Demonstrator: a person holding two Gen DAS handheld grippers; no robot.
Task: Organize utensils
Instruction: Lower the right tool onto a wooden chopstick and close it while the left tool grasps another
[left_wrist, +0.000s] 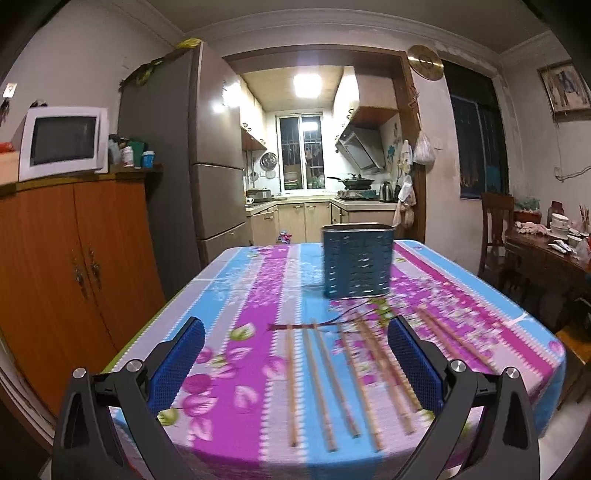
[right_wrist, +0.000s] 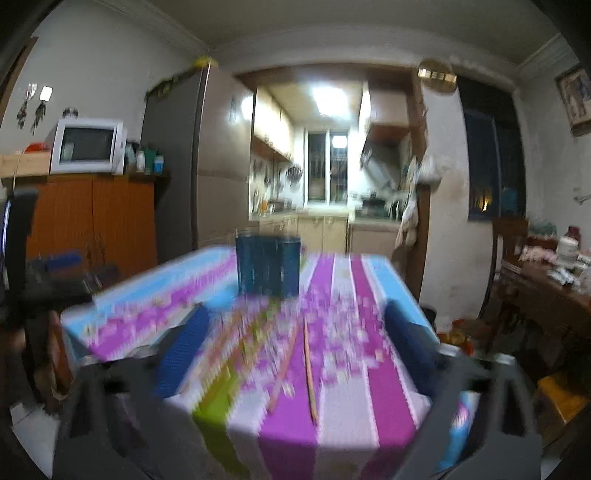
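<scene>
Several wooden chopsticks (left_wrist: 332, 380) loose on the floral tablecloth (left_wrist: 240, 295) over the counter, roughly parallel, running away from the camera. Left to right in the left wrist view: one single stick (left_wrist: 291, 384) at far left, then a fanned cluster in the middle, then a pair (left_wrist: 450, 338) off to the right, angled, apart from the rest. Exact count unclear, motion blur. Teal slotted utensil holder (left_wrist: 356, 260) upright beyond them, near the counter's middle, nothing visible inside.

Left gripper (left_wrist: 295, 354) open wide, empty, hovering low over the near edge, cluster lying between its blue pads (left_wrist: 184, 354). Right gripper (right_wrist: 295, 343) also open and empty; view heavily blurred, one chopstick (right_wrist: 309, 373) readable between the fingers, holder (right_wrist: 267, 267) ahead and left.

Handling, as judgement: light, stiff, thin, round-ish, so likely to roll or pivot in a pinch. Best taken near mid-length, pads square across the shaft, one stick at a time, far-left single first since clear of neighbours. Cloth soft, so pressing down to pinch risks bunching fabric. Holder light plastic by the look, may tip or slide if a stick hits the rim; drop in near vertical.
</scene>
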